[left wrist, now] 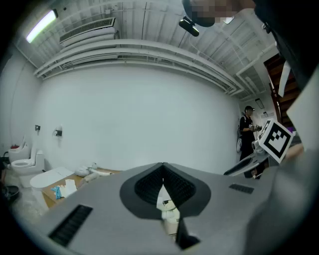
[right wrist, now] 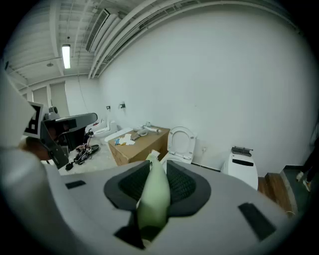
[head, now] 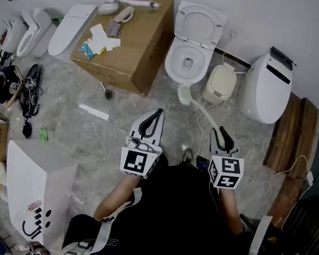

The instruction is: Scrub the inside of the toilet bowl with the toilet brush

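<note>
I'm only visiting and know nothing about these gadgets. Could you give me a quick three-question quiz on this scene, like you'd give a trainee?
1. Pick one: what does the right gripper hold? A) a sponge B) the toilet brush C) nothing
2. True or false: the brush head is already inside the toilet bowl.
3. Fill in: in the head view, the brown thing left of the toilet is a cardboard ____.

Key
1. B: the green handle sits between its jaws.
2. False: the head hangs in front of the bowl, outside it.
3. box: the cardboard box.
</note>
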Available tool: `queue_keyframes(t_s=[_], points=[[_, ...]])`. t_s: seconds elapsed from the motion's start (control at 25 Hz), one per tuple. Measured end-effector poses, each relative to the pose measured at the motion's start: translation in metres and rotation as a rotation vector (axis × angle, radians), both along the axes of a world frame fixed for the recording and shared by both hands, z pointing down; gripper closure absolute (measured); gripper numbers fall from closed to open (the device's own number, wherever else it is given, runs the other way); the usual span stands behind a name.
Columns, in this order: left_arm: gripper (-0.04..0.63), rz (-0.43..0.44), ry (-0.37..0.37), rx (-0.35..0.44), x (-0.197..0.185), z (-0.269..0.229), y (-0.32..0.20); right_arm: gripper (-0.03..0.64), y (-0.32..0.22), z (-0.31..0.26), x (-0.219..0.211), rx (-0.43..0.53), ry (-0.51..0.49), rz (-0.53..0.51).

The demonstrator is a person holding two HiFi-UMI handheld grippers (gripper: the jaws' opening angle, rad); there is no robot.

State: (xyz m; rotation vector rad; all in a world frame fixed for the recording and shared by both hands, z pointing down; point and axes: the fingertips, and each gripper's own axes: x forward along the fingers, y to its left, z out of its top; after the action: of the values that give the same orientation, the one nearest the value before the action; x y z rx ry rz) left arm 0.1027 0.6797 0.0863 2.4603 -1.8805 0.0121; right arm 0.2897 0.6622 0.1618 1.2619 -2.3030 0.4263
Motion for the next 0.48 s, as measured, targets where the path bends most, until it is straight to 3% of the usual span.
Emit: queue_keyframes(t_s=[0.48], points=[[0.588,0.016,0.03,-0.04,-0.031,0.0,-0.004,0.502,-0.004,0.001,-0.031,-0.013,0.004,0.028]])
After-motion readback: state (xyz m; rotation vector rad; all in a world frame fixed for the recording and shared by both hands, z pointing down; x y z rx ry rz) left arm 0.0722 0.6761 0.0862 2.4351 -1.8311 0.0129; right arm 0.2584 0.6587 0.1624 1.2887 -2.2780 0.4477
